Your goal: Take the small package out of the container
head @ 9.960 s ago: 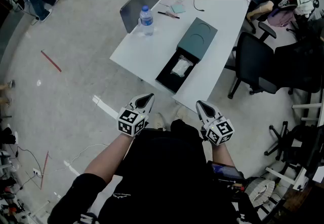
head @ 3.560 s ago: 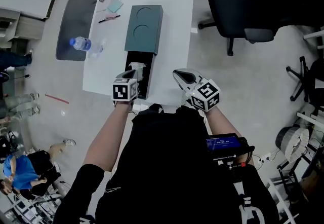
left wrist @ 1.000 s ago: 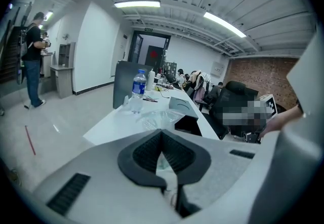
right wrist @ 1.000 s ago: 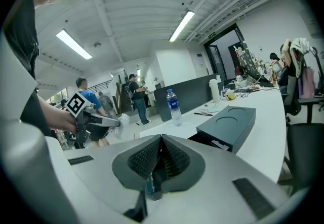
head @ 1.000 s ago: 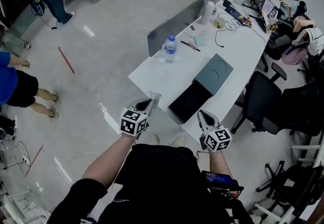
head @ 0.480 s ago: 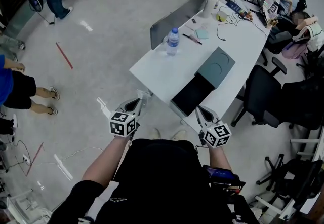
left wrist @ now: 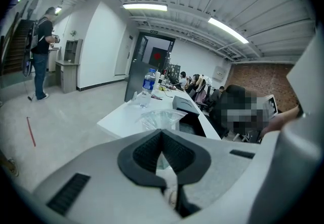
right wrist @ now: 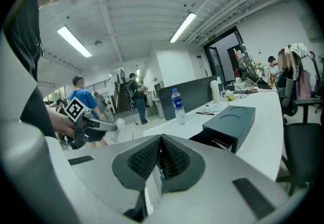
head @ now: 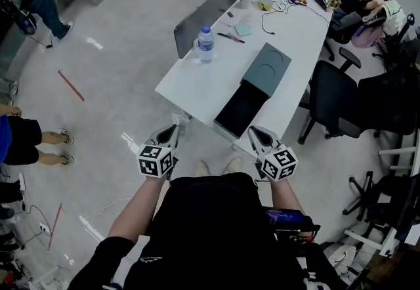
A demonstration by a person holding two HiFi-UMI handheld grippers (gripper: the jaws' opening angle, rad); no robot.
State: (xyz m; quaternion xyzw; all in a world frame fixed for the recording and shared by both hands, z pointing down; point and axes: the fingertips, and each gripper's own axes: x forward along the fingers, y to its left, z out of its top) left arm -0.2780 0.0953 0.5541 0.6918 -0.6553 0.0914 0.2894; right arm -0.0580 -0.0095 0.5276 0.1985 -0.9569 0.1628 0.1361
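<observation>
Crinkly clear package (left wrist: 160, 117), perhaps plastic, in left tool (left wrist: 162, 137), boxy matte container (head: 264, 71)

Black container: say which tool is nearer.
Right. The right tool sits just off the near end of the container; the left tool, gripping the small package, is farther left, over the floor.

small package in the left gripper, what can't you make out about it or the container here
- small package contents: left gripper view, clear wrap blurred, its lower part hidden behind the pads of the left gripper.
- same package, head view: too small, only a pale sliver.
- container drawer interior: head view, dark and too small; right gripper view, seen side-on, its wall hides it.
</observation>
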